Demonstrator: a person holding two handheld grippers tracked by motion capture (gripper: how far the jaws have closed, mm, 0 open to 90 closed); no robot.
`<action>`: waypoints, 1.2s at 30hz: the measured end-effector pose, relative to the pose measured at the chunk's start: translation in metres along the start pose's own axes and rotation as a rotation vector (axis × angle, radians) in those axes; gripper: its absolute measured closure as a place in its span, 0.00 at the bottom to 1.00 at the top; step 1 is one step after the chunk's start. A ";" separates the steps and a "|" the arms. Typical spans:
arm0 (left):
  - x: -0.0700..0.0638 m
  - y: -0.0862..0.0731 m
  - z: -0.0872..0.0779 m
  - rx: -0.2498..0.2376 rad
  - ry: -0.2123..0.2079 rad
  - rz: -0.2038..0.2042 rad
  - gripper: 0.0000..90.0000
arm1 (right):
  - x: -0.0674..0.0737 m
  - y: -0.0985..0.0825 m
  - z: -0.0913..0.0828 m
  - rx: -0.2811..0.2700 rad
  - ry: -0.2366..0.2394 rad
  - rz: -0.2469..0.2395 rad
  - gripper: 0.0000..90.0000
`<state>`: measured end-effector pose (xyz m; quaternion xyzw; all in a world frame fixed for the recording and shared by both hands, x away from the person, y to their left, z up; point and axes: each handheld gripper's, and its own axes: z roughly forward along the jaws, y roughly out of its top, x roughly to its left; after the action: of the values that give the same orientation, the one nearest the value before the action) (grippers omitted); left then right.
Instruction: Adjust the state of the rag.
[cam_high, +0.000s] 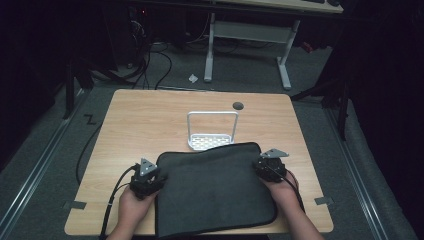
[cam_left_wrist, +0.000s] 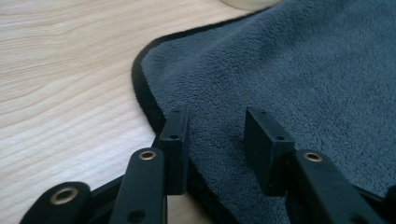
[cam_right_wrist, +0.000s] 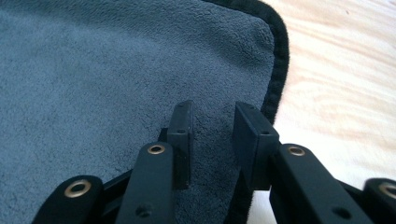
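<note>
While both grippers sit at its far corners, the grey cloth (cam_high: 212, 187) lies flat between them on the table (cam_high: 150, 115).

Left gripper (cam_left_wrist: 217, 135) has its jaws apart over the cloth's black-trimmed left edge, nothing pinched; right gripper (cam_right_wrist: 212, 135) is the same over the right edge, gaping with bare fleece in the gap. Cloth's near edge hangs past the table, so it's cut off at the bottom. Just beyond the cloth stands a white wire rack (cam_high: 212, 132), its base partly covered.
</note>
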<state>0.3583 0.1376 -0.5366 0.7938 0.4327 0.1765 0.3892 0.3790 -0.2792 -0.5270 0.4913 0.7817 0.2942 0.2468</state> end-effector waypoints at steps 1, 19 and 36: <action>-0.004 0.000 0.001 -0.001 -0.011 0.011 0.68 | 0.000 -0.004 -0.004 0.002 -0.006 -0.006 0.77; 0.016 0.038 0.023 -0.007 -0.055 -0.071 0.53 | -0.020 -0.030 -0.040 -0.070 -0.003 0.052 0.63; 0.007 0.058 0.065 0.035 0.006 0.034 0.72 | 0.017 -0.018 -0.047 -0.129 0.073 -0.045 0.54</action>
<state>0.4344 0.0947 -0.5330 0.8072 0.4233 0.1779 0.3709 0.3290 -0.2800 -0.5080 0.4455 0.7805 0.3561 0.2559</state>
